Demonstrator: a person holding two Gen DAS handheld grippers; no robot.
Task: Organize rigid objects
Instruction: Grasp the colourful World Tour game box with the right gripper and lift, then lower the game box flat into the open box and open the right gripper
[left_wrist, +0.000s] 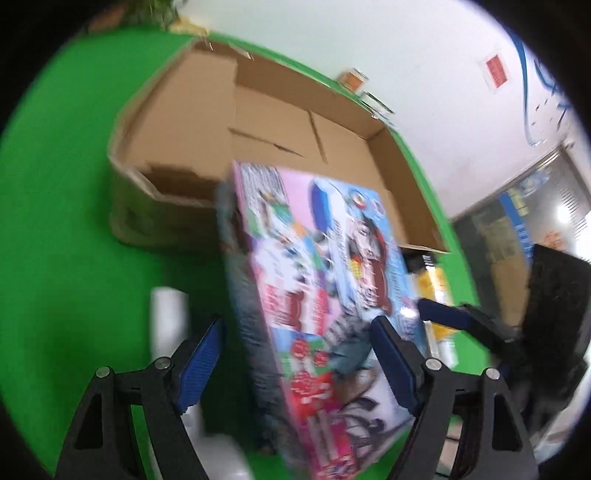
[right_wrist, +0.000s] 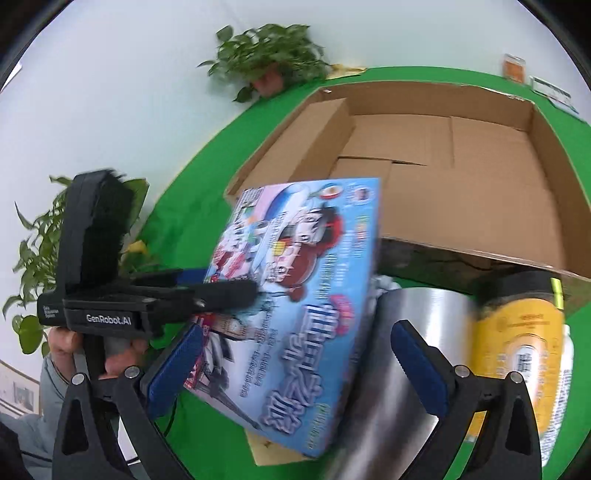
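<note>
A colourful toy box (left_wrist: 325, 280) stands tilted in front of a large cardboard carton (left_wrist: 258, 122) whose top is open. My left gripper (left_wrist: 297, 325) is open around the toy box: one pad lies over its printed face, and a dark gap shows at the other pad. The right wrist view shows the toy box (right_wrist: 295, 295) leaning by a steel pot (right_wrist: 424, 306), with the left gripper (right_wrist: 229, 284) reaching across its edge. My right gripper (right_wrist: 299, 328) is open wide, its right pad well clear of the box. One of its fingers (left_wrist: 447, 315) shows at the right of the left wrist view.
The green table (left_wrist: 55, 221) also carries a yellow jar with a dark lid (right_wrist: 517, 332) beside the pot, and a white cylinder (left_wrist: 170, 321). Potted plants (right_wrist: 269, 55) stand at the far edge. The carton (right_wrist: 461, 166) has nothing inside. A person's hand (right_wrist: 114, 354) grips the left tool.
</note>
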